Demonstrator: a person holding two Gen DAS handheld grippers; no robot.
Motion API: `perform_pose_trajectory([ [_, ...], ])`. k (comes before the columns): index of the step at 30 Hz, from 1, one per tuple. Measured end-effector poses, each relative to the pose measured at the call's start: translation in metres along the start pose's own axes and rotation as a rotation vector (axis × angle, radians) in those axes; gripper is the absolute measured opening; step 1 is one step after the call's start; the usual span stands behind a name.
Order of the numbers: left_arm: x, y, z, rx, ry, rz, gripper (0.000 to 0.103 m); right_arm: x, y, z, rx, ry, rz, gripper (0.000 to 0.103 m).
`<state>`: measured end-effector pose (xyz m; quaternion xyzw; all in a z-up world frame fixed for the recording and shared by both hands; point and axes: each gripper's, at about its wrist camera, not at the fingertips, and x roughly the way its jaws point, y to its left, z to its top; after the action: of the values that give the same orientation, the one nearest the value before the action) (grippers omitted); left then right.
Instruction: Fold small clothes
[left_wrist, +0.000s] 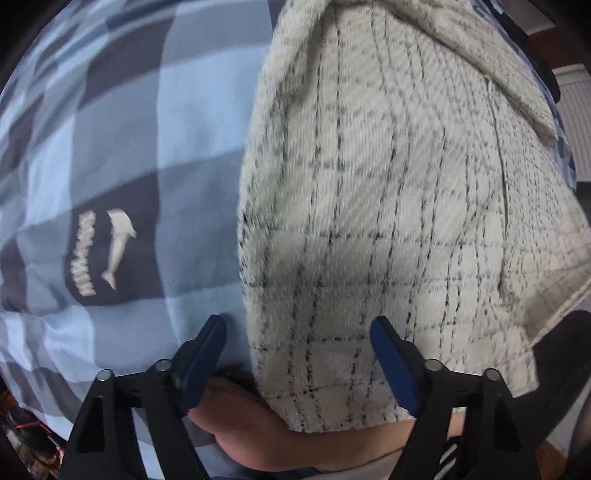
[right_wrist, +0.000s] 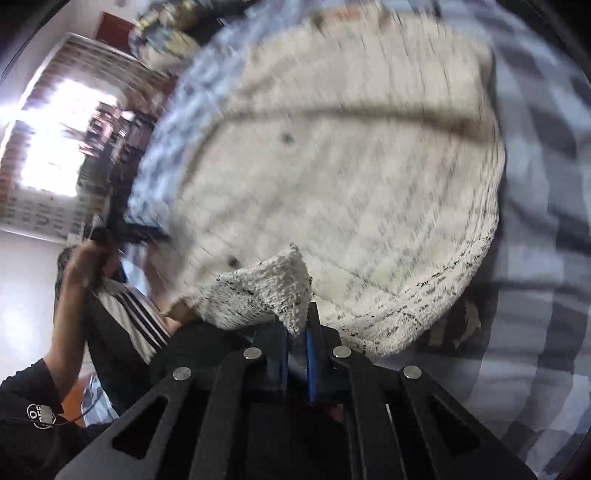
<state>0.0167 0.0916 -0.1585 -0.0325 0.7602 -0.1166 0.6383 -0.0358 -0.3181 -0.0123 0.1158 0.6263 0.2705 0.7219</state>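
Lying on a blue checked bedcover (left_wrist: 122, 155), a fuzzy cream garment (left_wrist: 388, 206) with thin dark grid lines is seen, a dolphin logo (left_wrist: 118, 247) being printed on the cover to its left. The left gripper (left_wrist: 299, 354) is held with jaws spread wide and empty over the garment's near edge. A corner of the garment is pinched in the closed jaws of the right gripper (right_wrist: 295, 339).
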Motion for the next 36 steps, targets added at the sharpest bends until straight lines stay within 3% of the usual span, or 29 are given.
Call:
perform_pose_trajectory([
  [6, 0.028, 0.011, -0.005, -0.042, 0.064, -0.046, 0.072, -0.041, 0.008, -0.005, -0.005, -0.099, 0.044, 0.005],
  [7, 0.031, 0.012, -0.006, -0.044, 0.065, -0.042, 0.065, -0.049, 0.004, -0.008, -0.010, -0.110, 0.049, 0.005],
  [8, 0.034, 0.012, -0.005, -0.051, 0.070, -0.037, 0.046, -0.056, 0.005, -0.011, -0.012, -0.127, 0.052, 0.005],
  [9, 0.036, 0.013, -0.006, -0.055, 0.074, -0.038, 0.035, -0.056, 0.007, -0.012, -0.006, -0.149, 0.054, 0.005],
  [11, 0.041, 0.017, -0.005, -0.057, 0.065, -0.046, 0.019, -0.072, 0.002, -0.012, 0.010, -0.187, 0.066, 0.005],
  [13, 0.040, 0.016, -0.007, -0.044, 0.047, -0.057, 0.010, -0.081, -0.001, -0.011, 0.048, -0.230, 0.091, 0.005],
  [15, 0.032, 0.014, -0.011, -0.027, 0.006, -0.095, 0.008, -0.089, -0.009, -0.010, 0.127, -0.250, 0.139, 0.005],
  [18, 0.010, 0.009, -0.015, -0.026, -0.083, -0.230, 0.007, -0.096, -0.006, -0.011, 0.133, -0.294, 0.121, 0.005],
  [21, -0.017, 0.012, -0.020, -0.056, -0.179, -0.448, 0.007, -0.110, -0.005, -0.012, 0.175, -0.361, 0.165, 0.005],
  [24, -0.043, 0.011, -0.032, -0.064, -0.251, -0.617, 0.007, -0.125, -0.004, -0.014, 0.190, -0.426, 0.193, 0.005],
  [31, -0.090, 0.016, -0.058, -0.061, -0.337, -0.826, 0.006, -0.152, 0.007, -0.032, 0.196, -0.490, 0.245, 0.005],
  [36, -0.102, 0.029, -0.084, -0.084, -0.376, -0.985, 0.005, -0.157, 0.013, -0.051, 0.211, -0.510, 0.272, 0.005],
])
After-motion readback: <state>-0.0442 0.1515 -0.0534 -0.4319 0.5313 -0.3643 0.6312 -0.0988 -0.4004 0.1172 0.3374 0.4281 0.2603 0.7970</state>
